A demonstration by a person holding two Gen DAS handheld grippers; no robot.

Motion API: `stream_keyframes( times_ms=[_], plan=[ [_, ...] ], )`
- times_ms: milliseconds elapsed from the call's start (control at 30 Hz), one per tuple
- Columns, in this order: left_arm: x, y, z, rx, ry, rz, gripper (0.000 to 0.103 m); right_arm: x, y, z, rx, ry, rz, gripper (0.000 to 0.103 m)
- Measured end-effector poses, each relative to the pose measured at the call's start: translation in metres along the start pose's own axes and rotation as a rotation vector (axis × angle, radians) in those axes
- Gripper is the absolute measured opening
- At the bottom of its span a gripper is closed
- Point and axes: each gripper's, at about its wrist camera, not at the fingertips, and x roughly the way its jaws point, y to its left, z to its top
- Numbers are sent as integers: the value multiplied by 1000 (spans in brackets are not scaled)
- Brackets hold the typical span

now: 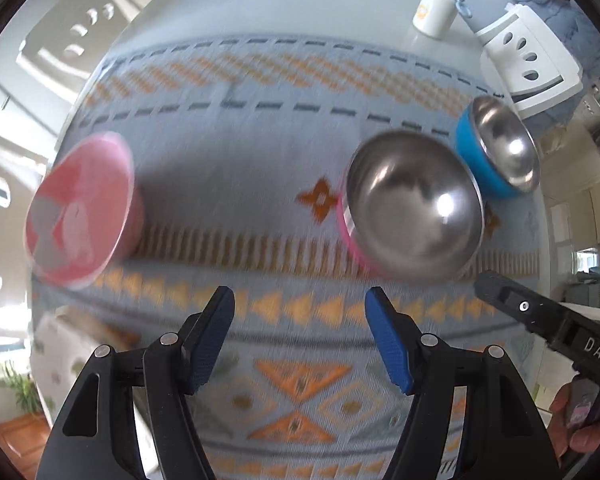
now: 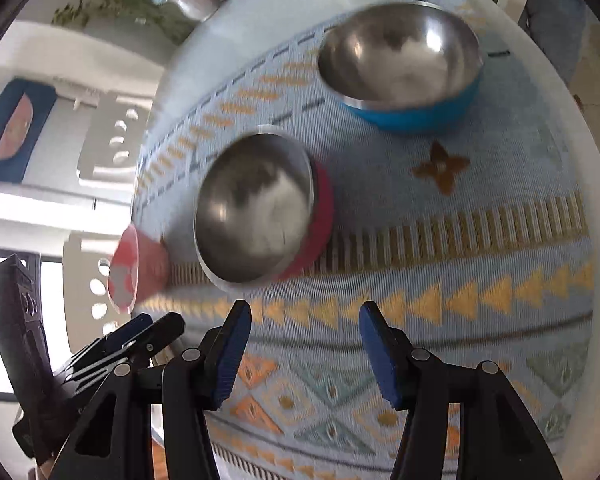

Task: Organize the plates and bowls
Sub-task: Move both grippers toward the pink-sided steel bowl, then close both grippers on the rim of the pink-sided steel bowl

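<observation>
While both grippers hang over the patterned blue-and-orange woven tablecloth (image 1: 228, 184), nothing is in either one. The left gripper (image 1: 300, 336) has its blue-padded fingers apart with only cloth showing between them, and the right gripper (image 2: 304, 352) is likewise spread and empty.

Here is the relation that matters: the steel bowl with the pink outer shell (image 2: 256, 208) sits just ahead of the right gripper and a little to its left, rim up, upright on the cloth. From the left wrist view that same pink-shelled bowl (image 1: 414, 204) lies ahead and off to the right, so by my reading it sits between the two hands, and neither is clearly the nearer. Beyond it, close by and perhaps touching, stands the steel bowl with the blue outer shell (image 2: 402, 64), also rim up.

Well apart on the other side rests the pink plastic bowl with a pale pattern inside (image 1: 80, 212), ahead and left of the left gripper, which looks like the left hand's natural target.

Round bowls have no long axis, so the approach is all about the rim. The steel liners are glossy and mirror-smooth, likely slick under the pads; the coloured shells look matte. Motion blur softens everything. A white bottle with a pale blue lid (image 1: 440, 4) stands at the far table edge.
</observation>
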Motion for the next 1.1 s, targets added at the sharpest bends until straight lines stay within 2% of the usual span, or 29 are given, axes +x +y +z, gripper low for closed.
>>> stream_keyframes(
  times_ms=[200, 267, 300, 333, 367, 467, 533, 600, 767, 1100],
  plan=[
    [28, -8, 26, 12, 21, -19, 63, 21, -5, 30, 57, 11, 5, 54],
    [40, -8, 31, 16, 37, -24, 57, 29, -6, 34, 56, 26, -7, 54],
    [41, -9, 29, 13, 48, -32, 47, 32, -6, 35, 52, 30, -15, 54],
    [45, -7, 30, 3, 60, -53, 40, 35, -6, 36, 50, 30, -27, 54],
    [49, -4, 31, -13, 72, -82, 38, 36, -6, 36, 46, 28, -33, 53],
    [51, -7, 33, -13, 68, -90, 34, 44, -3, 39, 28, 38, -62, 40],
    [54, -11, 35, 7, 63, -86, 22, 49, -2, 41, 13, 47, -84, 37],
    [56, -14, 37, 13, 60, -86, 14, 53, 2, 43, -8, 55, -112, 27],
    [62, -19, 40, 4, 79, -78, 13, 54, 7, 44, -33, 46, -156, 17],
    [43, 3, 44, -21, 46, -81, 13, 52, 25, 38, -57, 48, -147, 17]
  ],
)
